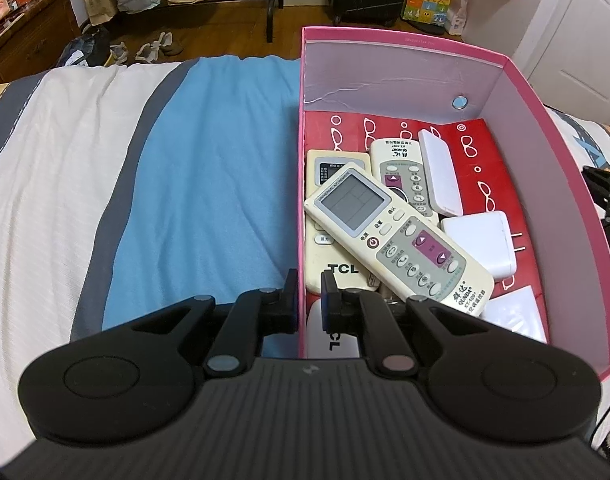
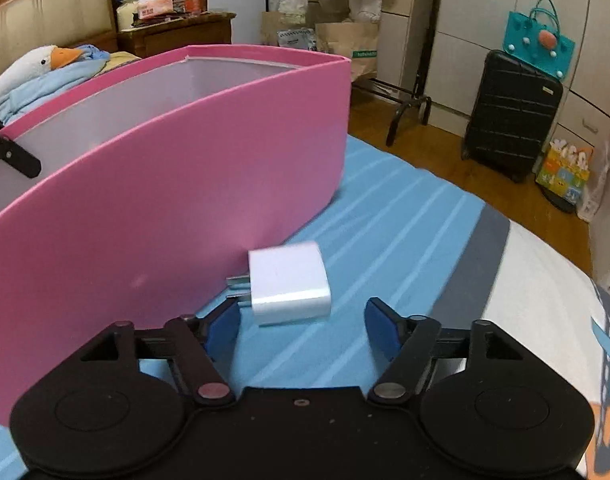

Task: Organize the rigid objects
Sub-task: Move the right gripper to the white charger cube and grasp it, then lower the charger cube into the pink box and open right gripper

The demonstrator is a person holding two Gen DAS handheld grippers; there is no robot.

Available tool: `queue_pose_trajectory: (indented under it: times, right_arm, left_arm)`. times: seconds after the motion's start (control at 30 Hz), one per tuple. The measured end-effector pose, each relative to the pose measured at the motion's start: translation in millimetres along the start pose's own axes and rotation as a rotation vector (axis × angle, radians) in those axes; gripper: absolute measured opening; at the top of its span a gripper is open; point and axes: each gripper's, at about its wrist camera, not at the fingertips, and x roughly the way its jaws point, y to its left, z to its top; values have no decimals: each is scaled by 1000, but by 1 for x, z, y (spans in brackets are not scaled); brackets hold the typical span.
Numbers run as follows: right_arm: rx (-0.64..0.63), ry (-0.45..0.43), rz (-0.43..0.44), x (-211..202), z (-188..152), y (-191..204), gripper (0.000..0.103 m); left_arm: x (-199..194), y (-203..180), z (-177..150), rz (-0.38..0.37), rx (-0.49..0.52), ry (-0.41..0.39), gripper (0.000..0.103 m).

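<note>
The left gripper (image 1: 309, 280) is clamping the near left wall of the tall pink cardboard box (image 1: 405, 36), one black finger standing outside the wall and the other inside, with the jaws drawn almost together on the thin card. The box is sitting on a bed covered by a blue, white and grey striped bedspread (image 1: 201, 168). Inside it, on a red printed liner, a cream air-conditioner remote with a grey screen (image 1: 397, 236) is lying diagonally across a second cream remote marked TCL (image 1: 325, 256), and a third white remote with purple buttons (image 1: 401, 176) is lying behind them, next to a flat white rectangular case (image 1: 441, 172). A white plug-in charger with two metal prongs (image 1: 485, 244) is resting near the right wall. The right gripper (image 2: 303, 330) is hovering low over the bedspread outside the box, its blue-padded jaws standing wide apart and gripping nothing. Another small white cube charger (image 2: 289, 282) is lying on the blue fabric just ahead of the pads, its prongs pointing at the pink outer wall, close to it.
</note>
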Motion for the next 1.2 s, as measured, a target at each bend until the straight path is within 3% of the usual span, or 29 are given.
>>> queue_pose_trajectory:
  times: [0.1,0.17,0.2,0.43,0.6,0.73,0.93,1.03,1.2]
  right_arm:
    - [24,-19,7,5,1,-2,76]
    - [29,-30,19,4,2,-2,62]
    - [31,-27,28,2,3,-2,61]
    - [210,-18,19,-16,6,-9,61]
    - [265,-58,-3,-44,9,-6,60]
    - [237,-149,-24,-77,17,6,61]
    - [181,-279,28,-119,34,48,61]
    - [84,-267,66,-123,48,77,61]
    - [-87,-154,9,-102,74,109,61]
  left_arm:
    - [0,0,0,0,1,0,8]
    - [1,1,0,-1,-1,2,8]
    - [2,2,0,-2,-5,4,8]
    - [5,0,0,2,-5,11,8]
    - [3,0,0,0,-10,9,8]
    - [3,0,0,9,-9,8,8]
    - [2,-2,0,11,-15,10,8]
    - [1,-3,-2,13,-10,7,8]
    - [1,-1,-2,7,-16,9,8]
